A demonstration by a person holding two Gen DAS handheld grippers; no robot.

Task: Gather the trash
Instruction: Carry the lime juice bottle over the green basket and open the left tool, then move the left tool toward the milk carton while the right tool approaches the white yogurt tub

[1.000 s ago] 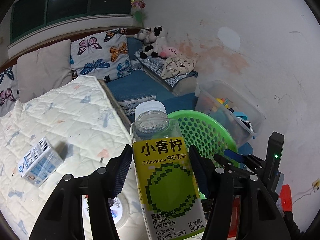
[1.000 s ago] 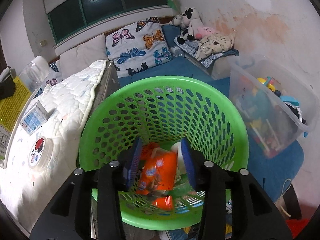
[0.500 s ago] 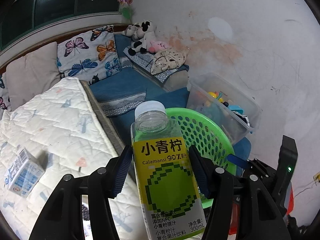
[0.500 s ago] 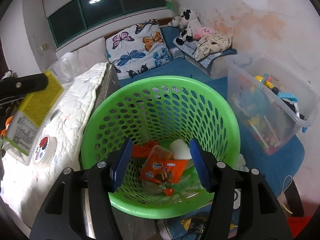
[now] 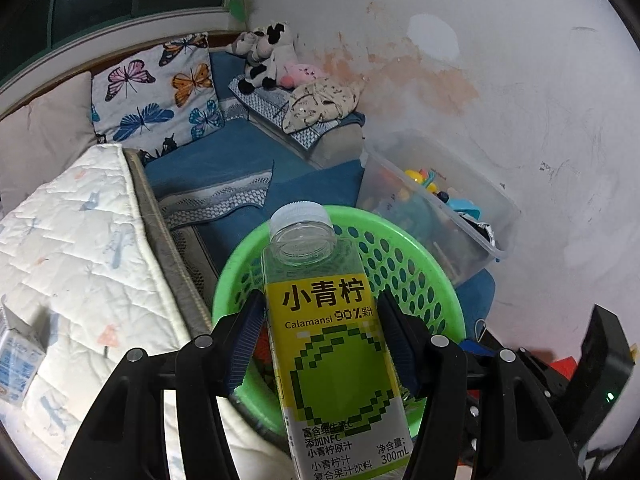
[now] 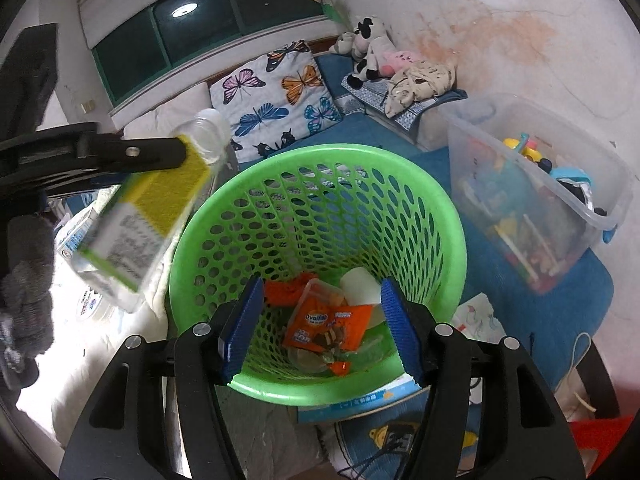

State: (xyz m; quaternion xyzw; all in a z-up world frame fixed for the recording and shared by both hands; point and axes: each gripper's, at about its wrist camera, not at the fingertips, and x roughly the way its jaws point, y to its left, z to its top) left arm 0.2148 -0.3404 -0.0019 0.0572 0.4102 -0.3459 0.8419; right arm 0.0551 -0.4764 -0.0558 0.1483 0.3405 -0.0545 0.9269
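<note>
My left gripper (image 5: 322,320) is shut on an empty clear juice bottle (image 5: 332,340) with a yellow-green label and white cap. It holds the bottle over the near-left rim of a green mesh basket (image 5: 424,264). In the right wrist view the bottle (image 6: 148,212) hangs tilted at the basket's left rim (image 6: 188,216). My right gripper (image 6: 322,320) is open and empty above the basket, which holds an orange wrapper (image 6: 324,328), a white cup (image 6: 360,286) and other scraps. A small milk carton (image 5: 16,360) lies on the white quilt (image 5: 80,248).
A clear plastic bin of toys (image 6: 536,208) stands right of the basket against the wall. Butterfly pillows (image 6: 280,100) and plush toys (image 6: 372,52) lie at the back. A round lid (image 6: 90,304) lies on the quilt. A red object (image 6: 596,432) sits on the floor.
My left gripper has carried the bottle right, from over the quilt to the basket's rim. My right gripper has opened and dropped the orange wrapper into the basket.
</note>
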